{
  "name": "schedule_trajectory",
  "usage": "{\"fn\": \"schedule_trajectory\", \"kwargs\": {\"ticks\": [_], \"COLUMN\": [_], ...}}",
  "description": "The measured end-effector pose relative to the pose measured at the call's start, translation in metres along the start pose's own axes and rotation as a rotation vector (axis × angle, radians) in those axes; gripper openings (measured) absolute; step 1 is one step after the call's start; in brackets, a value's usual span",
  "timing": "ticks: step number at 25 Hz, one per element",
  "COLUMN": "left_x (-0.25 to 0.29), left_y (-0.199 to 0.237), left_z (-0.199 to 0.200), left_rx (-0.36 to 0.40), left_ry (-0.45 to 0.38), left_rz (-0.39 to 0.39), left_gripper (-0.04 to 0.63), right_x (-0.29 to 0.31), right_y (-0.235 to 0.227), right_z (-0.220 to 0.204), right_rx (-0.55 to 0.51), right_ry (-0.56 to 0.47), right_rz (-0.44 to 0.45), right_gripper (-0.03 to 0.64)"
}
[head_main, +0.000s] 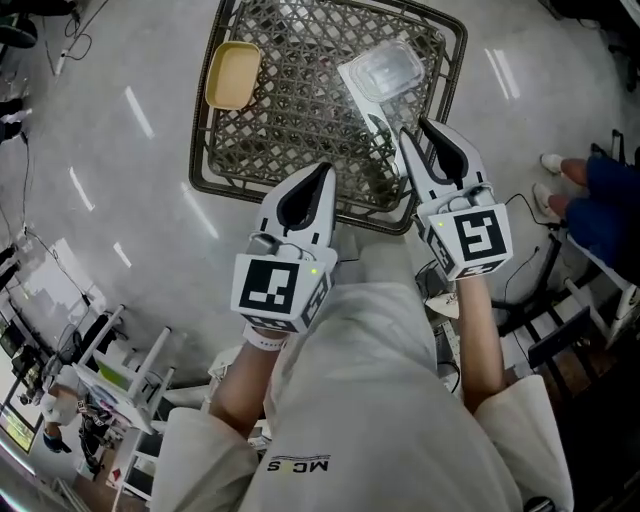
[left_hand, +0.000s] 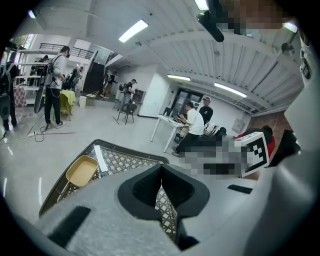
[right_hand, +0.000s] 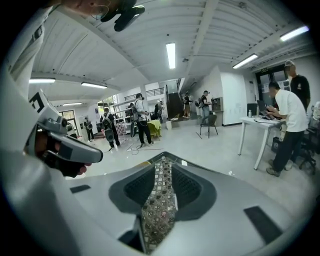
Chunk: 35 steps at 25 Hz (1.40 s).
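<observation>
A dark wire basket lies on the grey floor below me. A shallow yellow tray sits in its far left corner, and a clear plastic container lies at its far right. My left gripper hovers over the basket's near edge, its jaws meeting at the tips with nothing between them. My right gripper hangs over the basket's right side, just short of the clear container, its jaws a narrow gap apart and empty. In the left gripper view the left gripper shows basket mesh below it and the yellow tray to its left.
Another person's shoes and legs stand at the right, beside black chair frames and cables. White shelving stands at the lower left. In the gripper views several people stand about the hall, some by a white table.
</observation>
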<state>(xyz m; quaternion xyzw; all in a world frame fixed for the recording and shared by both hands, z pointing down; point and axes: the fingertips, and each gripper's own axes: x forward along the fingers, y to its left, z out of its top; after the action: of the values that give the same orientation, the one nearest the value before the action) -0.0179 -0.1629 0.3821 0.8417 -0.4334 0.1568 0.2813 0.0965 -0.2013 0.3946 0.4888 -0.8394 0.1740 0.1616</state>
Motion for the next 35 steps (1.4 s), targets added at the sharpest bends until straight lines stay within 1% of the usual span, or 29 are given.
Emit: {"fn": "schedule_trajectory", "kwargs": {"ticks": [7, 11, 15, 22, 29, 35], "left_x": [0.025, 0.036, 0.047, 0.063, 0.072, 0.080], "left_y": [0.034, 0.047, 0.063, 0.088, 0.100, 0.107], "left_z": [-0.024, -0.037, -0.051, -0.078, -0.099, -0.114], "left_rx": [-0.039, -0.059, -0.075, -0.081, -0.098, -0.111], "left_ry": [0.042, 0.056, 0.068, 0.099, 0.120, 0.125], "left_rz": [0.035, 0.041, 0.051, 0.061, 0.069, 0.073], "left_gripper": [0.025, 0.025, 0.026, 0.025, 0.025, 0.025], "right_x": [0.050, 0.076, 0.101, 0.135, 0.161, 0.184], "right_y": [-0.007, -0.012, -0.014, -0.021, -0.028, -0.033], "right_z": [-0.031, -0.050, -0.068, -0.096, -0.126, -0.157], "right_rx": [0.025, 0.039, 0.035, 0.014, 0.014, -0.009], "right_ry": [0.070, 0.091, 0.108, 0.141, 0.183, 0.240], "right_rz": [0.008, 0.000, 0.001, -0.012, -0.008, 0.002], "right_gripper": [0.126, 0.131, 0.138, 0.148, 0.150, 0.155]}}
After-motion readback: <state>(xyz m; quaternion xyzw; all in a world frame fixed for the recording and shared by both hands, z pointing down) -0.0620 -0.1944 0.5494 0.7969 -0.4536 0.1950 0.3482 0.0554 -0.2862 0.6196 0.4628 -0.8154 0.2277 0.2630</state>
